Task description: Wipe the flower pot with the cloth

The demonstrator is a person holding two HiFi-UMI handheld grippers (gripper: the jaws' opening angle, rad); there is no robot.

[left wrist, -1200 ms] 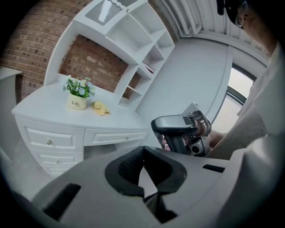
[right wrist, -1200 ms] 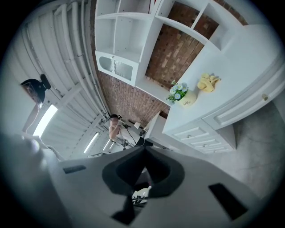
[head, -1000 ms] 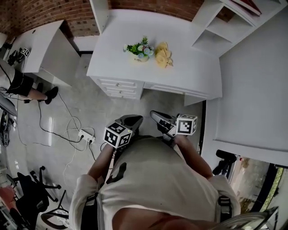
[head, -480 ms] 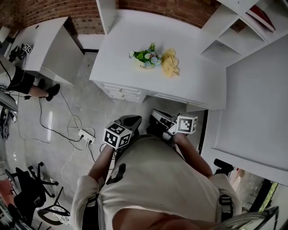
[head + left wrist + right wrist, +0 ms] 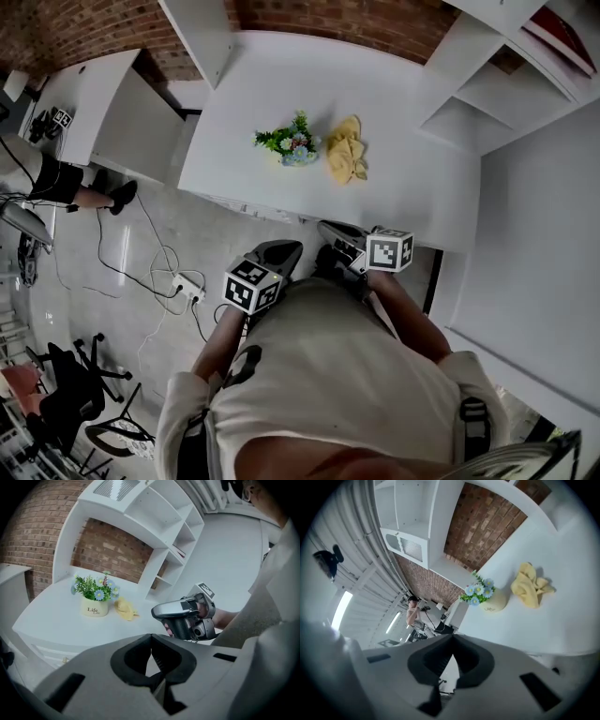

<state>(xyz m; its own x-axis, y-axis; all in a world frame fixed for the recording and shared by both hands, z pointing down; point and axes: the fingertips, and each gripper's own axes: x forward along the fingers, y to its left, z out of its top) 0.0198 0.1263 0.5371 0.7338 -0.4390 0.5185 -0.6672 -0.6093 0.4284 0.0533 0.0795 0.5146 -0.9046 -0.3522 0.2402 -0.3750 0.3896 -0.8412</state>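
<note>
Standing on the white desk [image 5: 281,84], the flower pot [image 5: 292,155] sits about midway across the top, well back from the near edge. It is a small cream pot [image 5: 95,607] printed with the word "Life", and it carries green leaves with blue and white blossoms. Just to its right lies the cloth [image 5: 345,159], a crumpled yellow heap [image 5: 530,590] with a narrow strip of bare desk between it and the pot [image 5: 496,601]. In the left gripper view the cloth [image 5: 125,609] lies flat on the desk top.

Both tools are held close in front of the person's chest, well apart from the pot and the cloth. The left gripper [image 5: 279,251] hangs over the floor on the near side of the desk, and its jaws [image 5: 151,637] are pressed together with nothing between them. The right gripper [image 5: 333,234] reaches to the desk's near edge. Its jaws [image 5: 452,638] also meet tip to tip and are empty. From the left tool's camera, the right gripper [image 5: 180,616] shows at the right, gripped by a hand [image 5: 208,616].

White shelves [image 5: 487,84] rise at the desk's right end, and a brick wall [image 5: 328,19] runs behind. A power strip [image 5: 187,286] with cables lies on the floor at the left.
</note>
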